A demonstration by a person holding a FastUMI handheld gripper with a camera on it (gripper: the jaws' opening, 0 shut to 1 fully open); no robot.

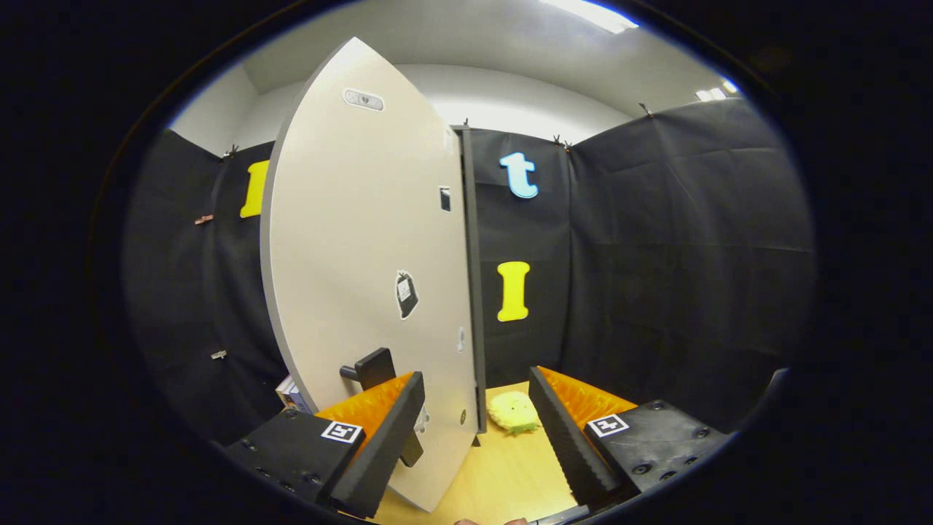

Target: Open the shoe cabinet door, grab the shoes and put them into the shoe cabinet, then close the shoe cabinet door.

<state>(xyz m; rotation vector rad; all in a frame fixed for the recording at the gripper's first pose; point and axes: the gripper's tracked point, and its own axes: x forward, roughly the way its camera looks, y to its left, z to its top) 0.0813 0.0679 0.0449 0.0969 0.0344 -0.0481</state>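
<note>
The pale shoe cabinet door [364,255] stands swung open, edge-on toward me, hinged on a dark cabinet frame [472,292]. Its black bar handle [375,367] sits low on the door, and my left finger [383,437] crosses in front of it. My gripper [476,373] is open, fingers wide apart, with the door's lower free edge between them. Neither finger presses on the handle. A fuzzy yellow shoe [514,413] lies on the wooden table [503,474] just ahead, between the door's edge and my right finger [565,430].
Black cloth walls close the booth behind and to the right. A small stack of boxes or books [290,394] peeks out low behind the door on the left. Fingertips of a person's hand [488,521] show at the table's near edge.
</note>
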